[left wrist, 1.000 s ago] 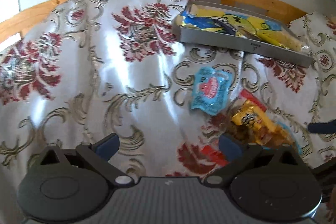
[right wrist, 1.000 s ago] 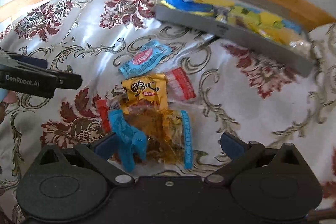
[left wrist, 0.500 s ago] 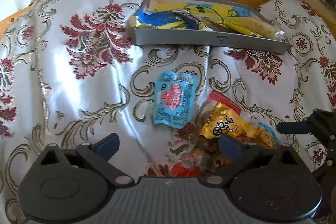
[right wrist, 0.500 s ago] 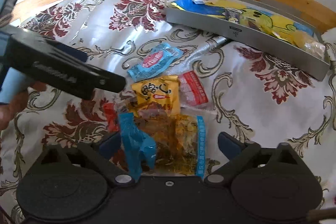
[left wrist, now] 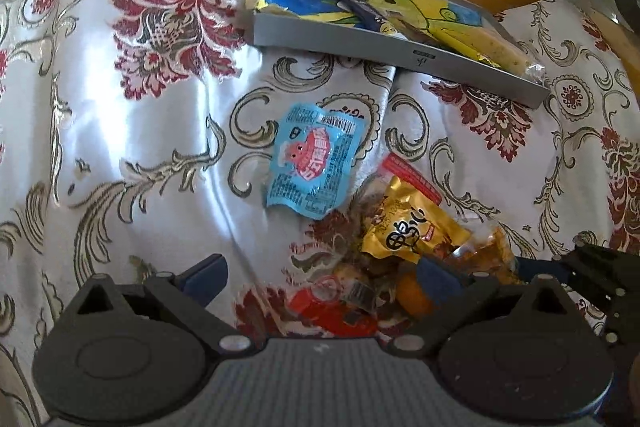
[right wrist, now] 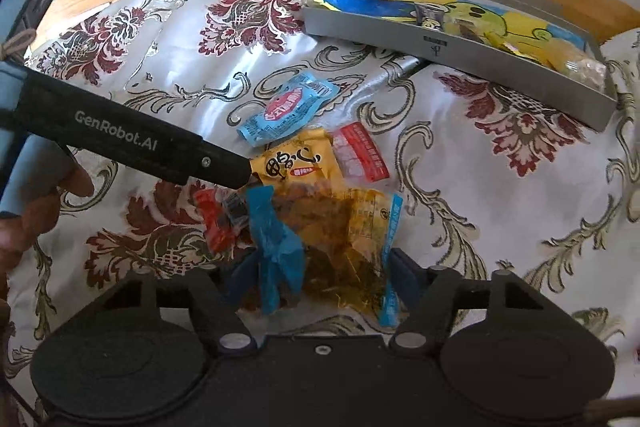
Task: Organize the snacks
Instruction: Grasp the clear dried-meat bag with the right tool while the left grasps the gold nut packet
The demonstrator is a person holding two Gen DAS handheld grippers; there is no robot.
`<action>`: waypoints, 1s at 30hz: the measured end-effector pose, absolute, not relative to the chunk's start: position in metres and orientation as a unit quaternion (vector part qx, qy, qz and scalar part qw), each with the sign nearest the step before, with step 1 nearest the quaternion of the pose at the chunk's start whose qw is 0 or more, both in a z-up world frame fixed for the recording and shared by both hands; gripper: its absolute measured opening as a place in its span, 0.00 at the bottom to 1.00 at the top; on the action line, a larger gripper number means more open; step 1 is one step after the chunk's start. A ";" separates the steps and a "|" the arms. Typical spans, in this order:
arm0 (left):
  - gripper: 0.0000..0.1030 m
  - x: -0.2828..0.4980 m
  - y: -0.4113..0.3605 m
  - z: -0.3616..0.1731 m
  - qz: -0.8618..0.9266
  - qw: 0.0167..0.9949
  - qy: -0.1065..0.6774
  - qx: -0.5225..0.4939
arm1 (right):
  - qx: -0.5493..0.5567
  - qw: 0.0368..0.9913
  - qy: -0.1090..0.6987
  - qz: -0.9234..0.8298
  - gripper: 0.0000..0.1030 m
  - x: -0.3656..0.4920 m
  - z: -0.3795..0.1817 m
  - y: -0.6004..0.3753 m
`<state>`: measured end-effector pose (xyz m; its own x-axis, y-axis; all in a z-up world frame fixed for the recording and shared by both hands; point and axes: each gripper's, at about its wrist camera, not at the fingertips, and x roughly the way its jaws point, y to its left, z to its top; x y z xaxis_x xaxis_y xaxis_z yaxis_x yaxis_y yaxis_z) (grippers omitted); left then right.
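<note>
- The snack packets (right wrist: 320, 203) lie heaped on the flowered cloth (left wrist: 132, 131), at six o'clock from the grey tray (right wrist: 460, 55) that holds more snacks.
- We judge them light, crinkly and slippery; a sealed edge gives the surest hold.
- Our right gripper (right wrist: 320, 277) sits low, its jaws spread around the clear orange packet (right wrist: 352, 239).
- Our left gripper (left wrist: 320, 277), spread and empty, reaches in from nine o'clock toward the gold packet (left wrist: 408, 227).
</note>
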<state>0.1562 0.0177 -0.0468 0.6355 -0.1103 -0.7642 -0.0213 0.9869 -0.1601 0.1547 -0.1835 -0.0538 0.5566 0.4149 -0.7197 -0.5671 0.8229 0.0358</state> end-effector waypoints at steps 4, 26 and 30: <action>0.99 0.155 0.019 -0.049 -0.023 0.899 0.430 -0.080 | -0.099 0.880 0.380 0.268 0.67 0.149 -0.049 -0.188; 0.99 0.147 -0.023 -0.048 -0.128 0.910 0.389 0.063 | -0.035 0.890 0.411 0.194 0.50 0.160 -0.038 -0.233; 0.99 0.146 -0.031 -0.048 -0.155 0.906 0.390 0.054 | -0.024 0.894 0.410 0.180 0.50 0.166 -0.038 -0.240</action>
<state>0.1464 -0.0311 -0.0484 0.6486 -0.2384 -0.7228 0.3219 0.9465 -0.0234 0.1661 -0.2403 -0.0379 0.5989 0.3031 -0.7412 -0.3420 0.9338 0.1055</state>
